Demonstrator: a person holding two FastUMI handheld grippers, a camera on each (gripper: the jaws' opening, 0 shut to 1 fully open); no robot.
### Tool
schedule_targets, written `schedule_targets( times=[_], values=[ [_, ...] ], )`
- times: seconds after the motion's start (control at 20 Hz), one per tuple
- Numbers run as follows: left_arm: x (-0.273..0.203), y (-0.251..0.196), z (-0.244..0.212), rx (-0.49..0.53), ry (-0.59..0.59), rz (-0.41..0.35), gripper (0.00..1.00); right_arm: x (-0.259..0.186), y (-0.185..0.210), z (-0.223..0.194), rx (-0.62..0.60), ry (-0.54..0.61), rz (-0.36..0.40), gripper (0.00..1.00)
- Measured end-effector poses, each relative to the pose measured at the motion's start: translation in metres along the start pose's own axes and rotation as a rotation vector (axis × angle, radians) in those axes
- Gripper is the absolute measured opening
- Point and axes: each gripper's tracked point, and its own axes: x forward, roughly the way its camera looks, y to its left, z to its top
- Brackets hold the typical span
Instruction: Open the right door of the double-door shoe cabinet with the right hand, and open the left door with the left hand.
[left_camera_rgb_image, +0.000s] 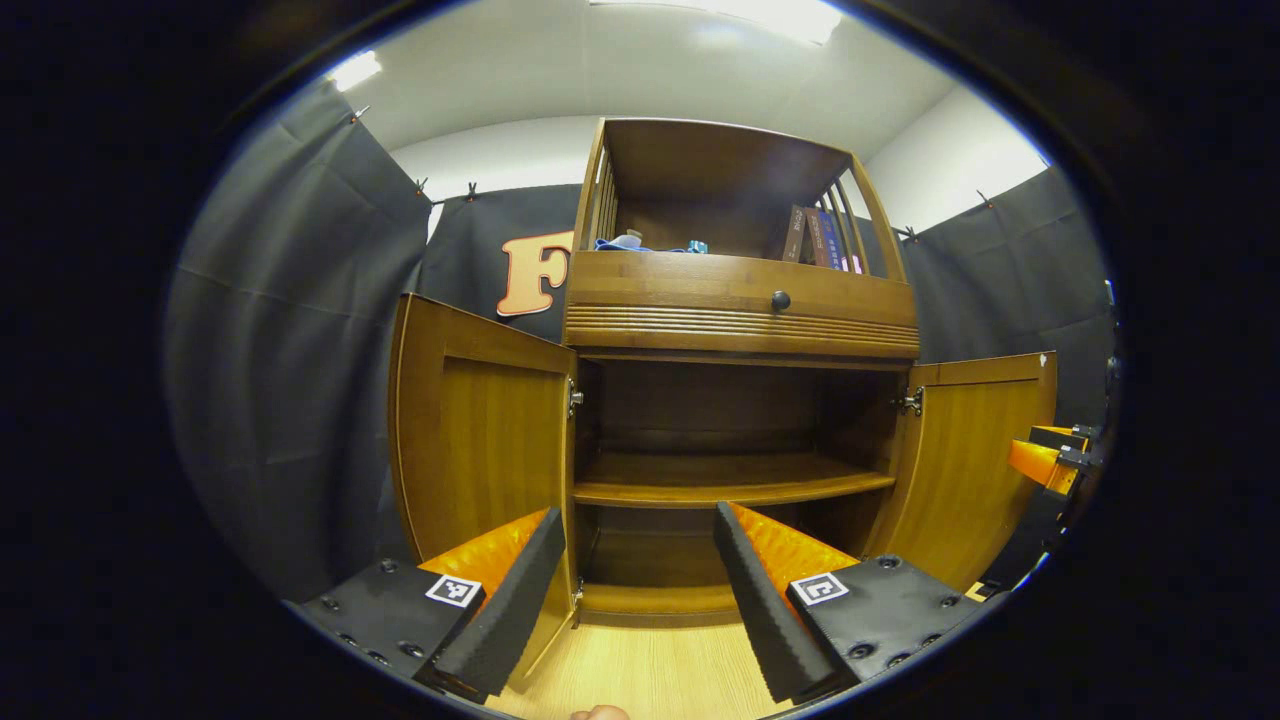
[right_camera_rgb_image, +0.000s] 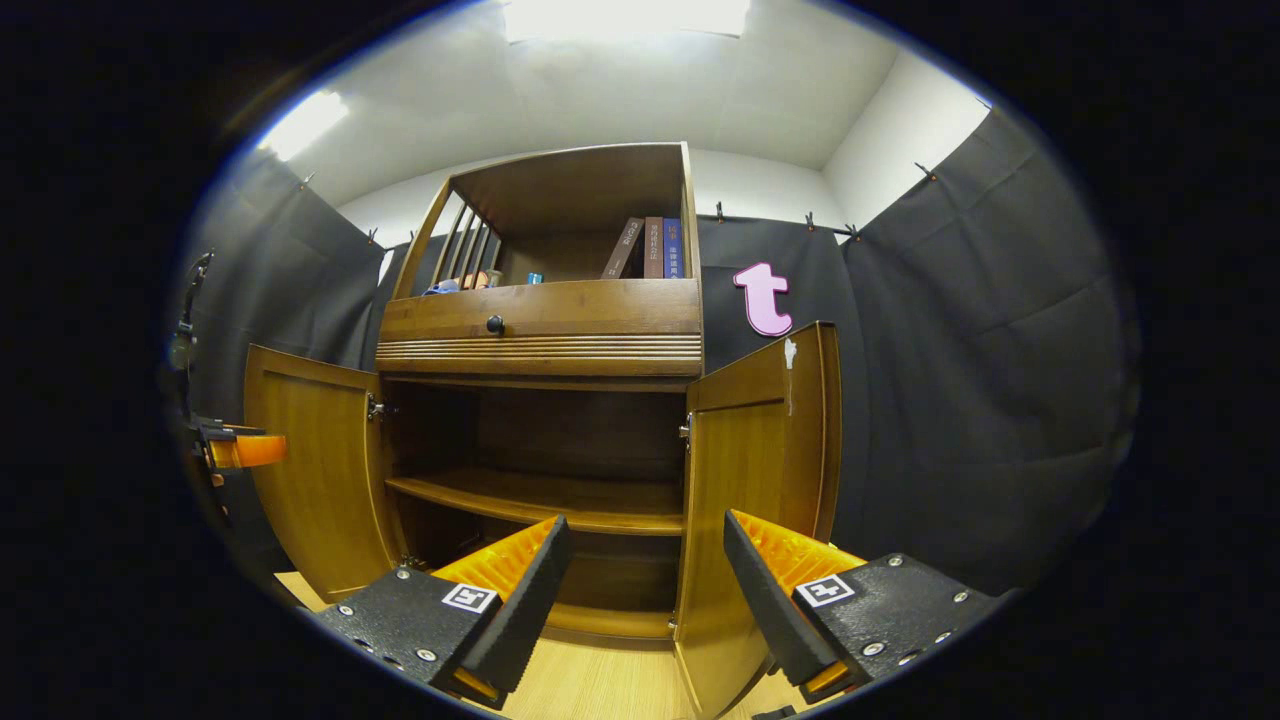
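Note:
The wooden shoe cabinet (left_camera_rgb_image: 740, 330) stands ahead with both doors swung out. In the left gripper view the left door (left_camera_rgb_image: 480, 440) hangs open just behind my left gripper (left_camera_rgb_image: 635, 600), whose fingers are open and hold nothing; the door's free edge sits beside the left finger (left_camera_rgb_image: 510, 600). The right door (left_camera_rgb_image: 975, 460) is open too, with the other gripper (left_camera_rgb_image: 1045, 462) by its outer edge. In the right gripper view the right door (right_camera_rgb_image: 760, 450) stands open, its lower edge seen between the spread fingers of my right gripper (right_camera_rgb_image: 645, 600). The left door (right_camera_rgb_image: 310, 470) and left gripper (right_camera_rgb_image: 240, 450) show at far left.
Inside the cabinet is one bare shelf (left_camera_rgb_image: 730, 485). Above it a drawer with a black knob (left_camera_rgb_image: 780, 300), and an open top shelf with books (right_camera_rgb_image: 650, 248) and small items. Black cloth walls surround the cabinet; the floor (left_camera_rgb_image: 650, 670) is light wood.

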Motion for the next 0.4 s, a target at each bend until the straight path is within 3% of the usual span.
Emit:
schedule_targets(
  times=[0.4],
  values=[
    [-0.0038, -0.0005, -0.0001, 0.0, -0.005, -0.003, 0.94, -0.0017, -0.0029, -0.002, 0.001, 0.001, -0.008, 0.93]
  ],
)
